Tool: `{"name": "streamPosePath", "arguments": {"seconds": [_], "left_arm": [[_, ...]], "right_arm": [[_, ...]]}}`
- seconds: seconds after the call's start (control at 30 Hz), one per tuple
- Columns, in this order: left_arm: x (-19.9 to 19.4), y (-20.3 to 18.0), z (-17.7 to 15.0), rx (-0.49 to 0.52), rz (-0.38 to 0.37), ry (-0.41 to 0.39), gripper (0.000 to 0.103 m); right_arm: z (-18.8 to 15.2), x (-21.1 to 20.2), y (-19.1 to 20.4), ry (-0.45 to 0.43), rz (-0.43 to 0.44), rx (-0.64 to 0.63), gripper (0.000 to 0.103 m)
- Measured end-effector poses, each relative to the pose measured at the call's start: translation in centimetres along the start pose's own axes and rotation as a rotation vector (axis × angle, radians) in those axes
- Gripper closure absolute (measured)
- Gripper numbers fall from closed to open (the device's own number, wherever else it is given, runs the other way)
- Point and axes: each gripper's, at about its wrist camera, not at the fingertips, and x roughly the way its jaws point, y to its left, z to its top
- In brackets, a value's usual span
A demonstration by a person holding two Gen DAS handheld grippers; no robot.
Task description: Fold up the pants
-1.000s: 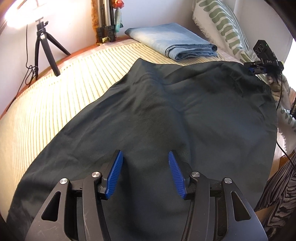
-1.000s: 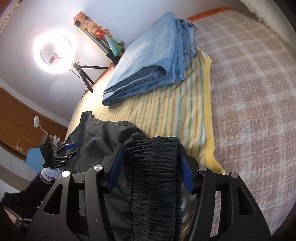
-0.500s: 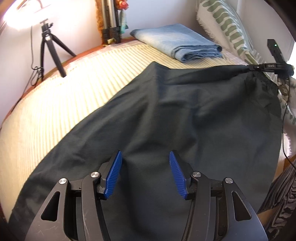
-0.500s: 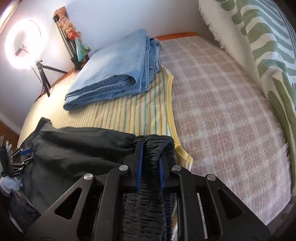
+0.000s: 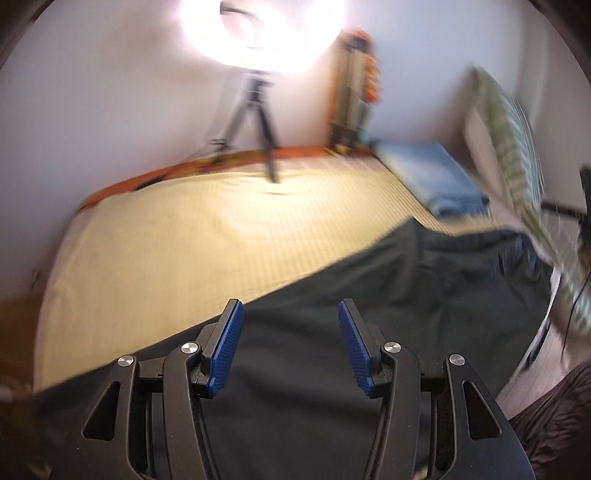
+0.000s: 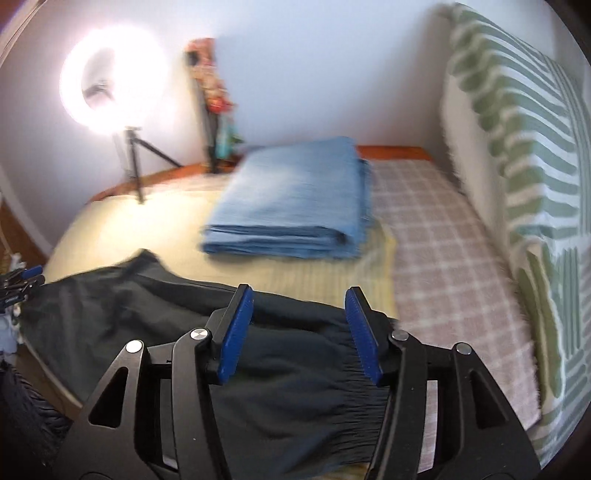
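Your left gripper (image 5: 288,347) hangs over the dark pants (image 5: 369,295) with its blue pads spread wide and nothing between them, so it is released. Under it the pants lie spread flat on the yellow striped bedspread (image 5: 184,251), one straight edge running diagonally from low on the left up toward the right. Behind that, at the far side of the bed, a ring light (image 5: 262,33) glows on its tripod (image 5: 258,122), and further right a folded stack of blue jeans (image 5: 432,177) sits beside a green-patterned pillow (image 5: 509,147); this view is blurred. Your right gripper (image 6: 299,328) is likewise released, its pads apart and above the gathered elastic waistband (image 6: 354,387) of the pants, which lies between them and just below without being pinched. The waistband rests at the edge of the bedspread, near the pink checked sheet (image 6: 443,240), with the jeans well apart beyond it.
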Motion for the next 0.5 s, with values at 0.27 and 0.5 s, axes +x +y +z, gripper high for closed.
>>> {"name": "streamPosePath", "arguments": {"seconds": [0.27,0.5], "left_arm": [[-8.4,12.2,-4.8,-0.213,0.195,-0.022,0.051],[-12.1,20.9,-11.2,-0.446,0.233,-0.025,0.051]], "right_arm": [[1.5,2.6,11.6,0.008,0.196,-0.109,0.048],[-1.6,7.7,23.6,0.126,0.415,-0.178,0.071]]}}
